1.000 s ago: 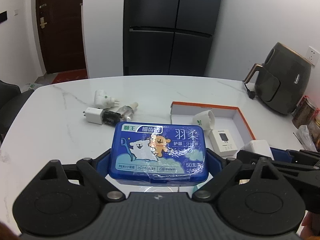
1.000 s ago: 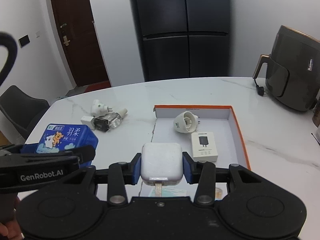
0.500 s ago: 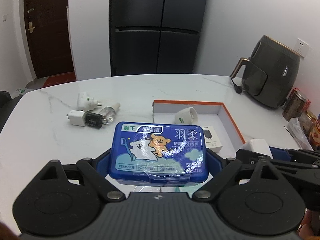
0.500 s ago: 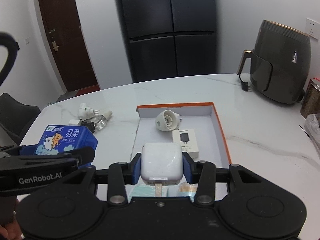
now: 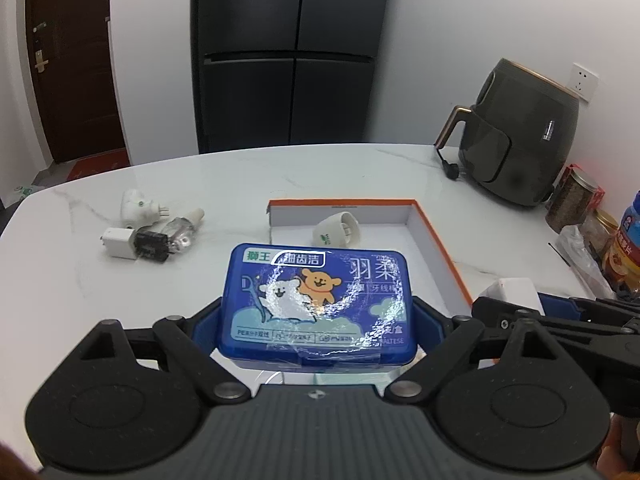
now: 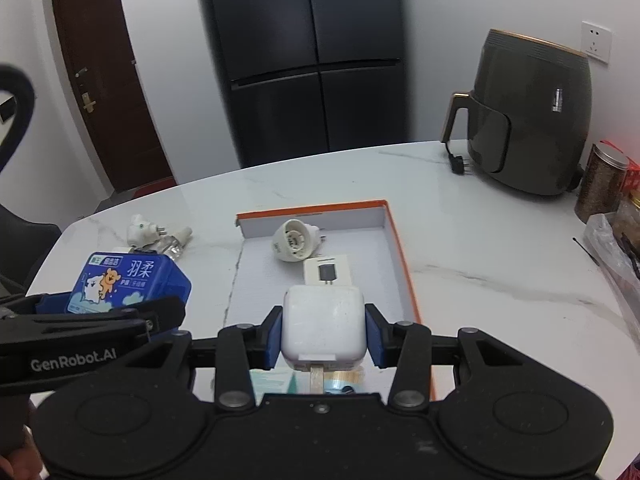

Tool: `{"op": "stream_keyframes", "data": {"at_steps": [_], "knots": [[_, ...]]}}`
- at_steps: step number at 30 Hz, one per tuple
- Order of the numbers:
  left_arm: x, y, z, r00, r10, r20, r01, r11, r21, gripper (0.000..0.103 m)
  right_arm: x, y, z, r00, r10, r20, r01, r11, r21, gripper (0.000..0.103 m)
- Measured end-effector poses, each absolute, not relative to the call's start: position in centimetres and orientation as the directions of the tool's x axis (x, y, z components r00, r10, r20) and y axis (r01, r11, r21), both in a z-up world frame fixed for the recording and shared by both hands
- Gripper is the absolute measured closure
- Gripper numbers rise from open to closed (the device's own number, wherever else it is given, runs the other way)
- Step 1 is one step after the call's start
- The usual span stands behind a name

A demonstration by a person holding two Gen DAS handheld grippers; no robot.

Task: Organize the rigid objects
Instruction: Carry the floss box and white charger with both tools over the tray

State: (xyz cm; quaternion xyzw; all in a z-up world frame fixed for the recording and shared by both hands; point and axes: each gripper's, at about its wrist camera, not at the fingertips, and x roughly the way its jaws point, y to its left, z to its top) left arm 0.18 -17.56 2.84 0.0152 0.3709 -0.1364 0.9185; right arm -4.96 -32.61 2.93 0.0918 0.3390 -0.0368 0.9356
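Blue floss box (image 5: 316, 304) sits clamped between the fingers (image 5: 206, 326) of our left gripper (image 5: 316, 322), lid up and level, held above the marble surface (image 5: 80, 280) just at the near-left corner of the orange-edged tray (image 5: 440, 248). Our right gripper (image 6: 323, 332) points forward over the tray's near end, its fingers (image 6: 272, 334) closed on a white charger cube (image 6: 323, 326). Inside the tray (image 6: 402, 264) we see a round white plug adapter (image 6: 294, 240) and a small white charger carton (image 6: 327, 272) lying flat beside it. To the left, on the bare surface, a cluster of small adapters (image 5: 150, 232) lies together. At the far right stands a dark air fryer (image 6: 532, 120), with jars (image 6: 604, 182) beside it; behind the surface are a black refrigerator (image 5: 288, 52) and a brown door (image 6: 104, 92).
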Motion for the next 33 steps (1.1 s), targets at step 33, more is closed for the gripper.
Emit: {"op": "stream_keyframes", "data": {"at_steps": [33], "knots": [[5.4,-22.6,1.8,0.669,-0.257,-0.698,0.292,0.954,-0.071,0.009,0.1,-37.9,2.2,0.756,-0.031,-0.654,0.158,0.978,0.137,0.052]]}}
